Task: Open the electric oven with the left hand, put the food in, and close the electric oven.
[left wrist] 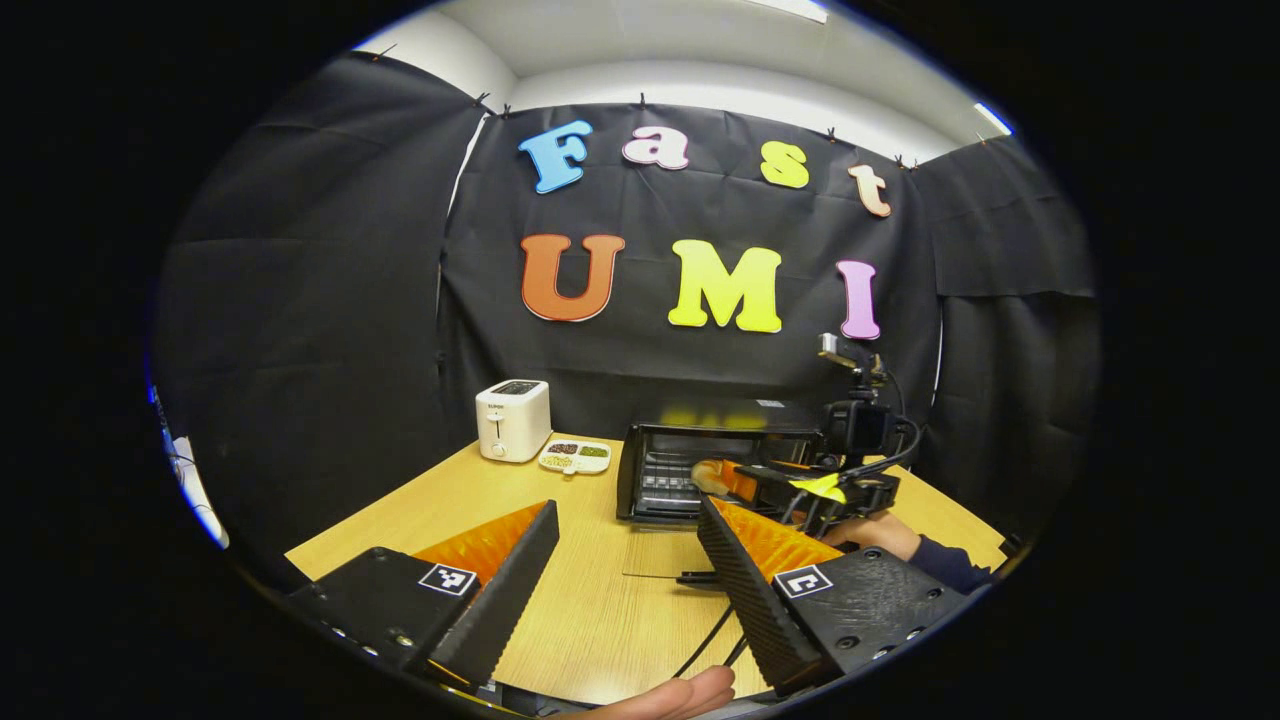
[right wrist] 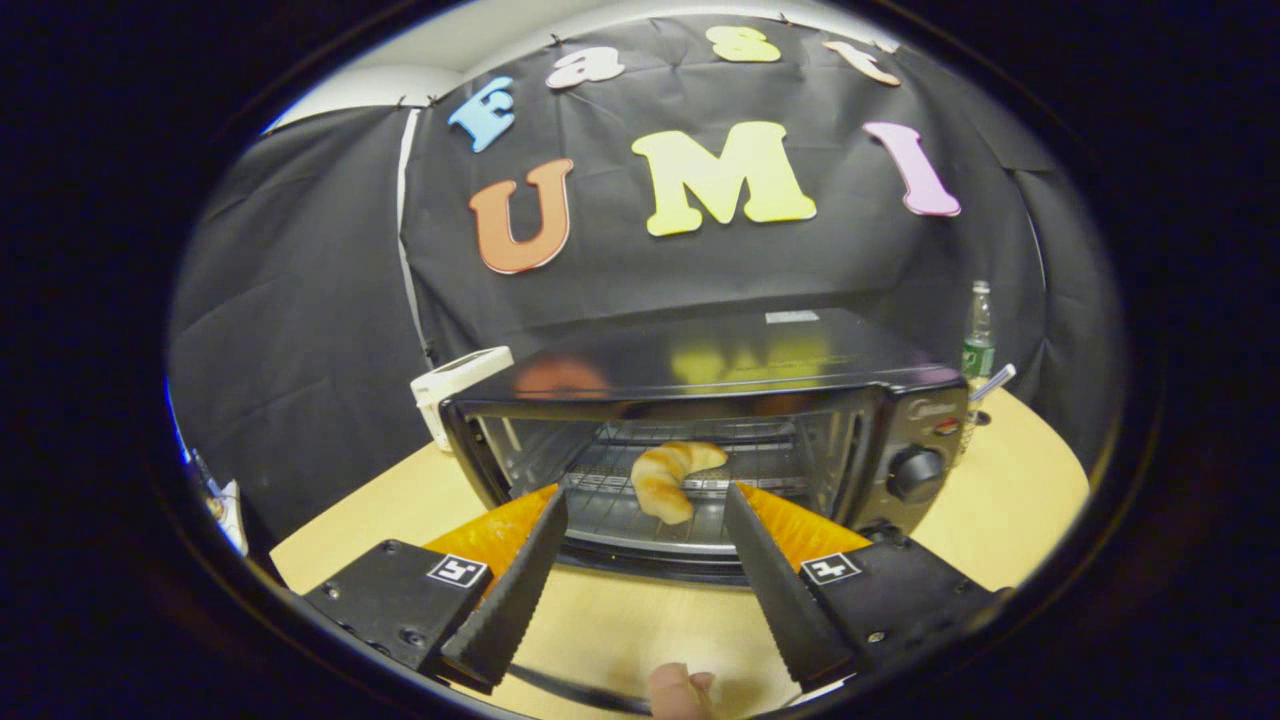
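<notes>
On the pale wooden table [left wrist: 420, 500], one boxy white toaster [left wrist: 512, 420] and one small divided dish [left wrist: 575, 456] are seen left of the black oven [right wrist: 700, 370], its door lowered. One curved, golden croissant [right wrist: 668, 480] lies on the wire rack [right wrist: 610, 505]. The left gripper [left wrist: 625, 560] and right gripper [right wrist: 645, 545] are held apart, empty. One green-labelled bottle [right wrist: 977, 335] stands rightmost; its writing cannot be read.

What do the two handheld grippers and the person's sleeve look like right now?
The left gripper has two wedge-shaped fingers with ribbed inner faces on blocky black bodies, each bearing a square black-and-white marker tag. The right gripper is built alike; seen from the left gripper view, it carries a black camera on top with black cables. The person wears a dark blue sleeve.
</notes>
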Demonstrator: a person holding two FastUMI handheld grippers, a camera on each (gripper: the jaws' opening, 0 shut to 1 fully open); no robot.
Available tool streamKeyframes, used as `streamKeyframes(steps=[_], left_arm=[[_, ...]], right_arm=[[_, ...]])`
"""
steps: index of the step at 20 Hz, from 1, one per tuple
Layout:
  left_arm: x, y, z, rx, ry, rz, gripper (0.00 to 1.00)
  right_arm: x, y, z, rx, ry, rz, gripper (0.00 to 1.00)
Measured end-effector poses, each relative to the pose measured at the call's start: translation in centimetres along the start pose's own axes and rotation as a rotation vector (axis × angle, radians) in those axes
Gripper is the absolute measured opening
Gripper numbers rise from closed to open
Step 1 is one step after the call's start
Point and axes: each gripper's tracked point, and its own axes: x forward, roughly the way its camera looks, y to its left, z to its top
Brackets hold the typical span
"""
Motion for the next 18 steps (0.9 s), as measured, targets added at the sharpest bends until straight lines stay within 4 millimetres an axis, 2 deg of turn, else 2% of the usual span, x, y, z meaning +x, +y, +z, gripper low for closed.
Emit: streamKeyframes(steps=[6, 9, 12, 15, 18], left_arm=[[0.1, -0.6, -1.3, -0.037, 0.033, -0.012, 0.93], [0.7, -1.6, -2.3, -0.036, 0.061, -0.030, 0.93], [1.9, -3.2, -3.5, -0.032, 0.091, -0.060, 0.93], [3.3, -5.3, -5.5, -0.018, 0.141, -0.098, 0.94], [4.7, -7.4, -8.5, -0.013, 0.215, -0.136, 0.94]], right_arm=[[-9.1, -1.6, 2.9, 0.021, -0.084, 0.034, 0.96], [-13.2, -3.7, 5.4, 0.000, -0.157, 0.004, 0.96], [-17.1, -5.7, 6.8, -0.040, -0.227, -0.041, 0.96], [-20.4, -7.0, 7.4, -0.071, -0.274, -0.070, 0.96], [-23.0, -7.7, 7.7, -0.061, -0.300, -0.060, 0.96]])
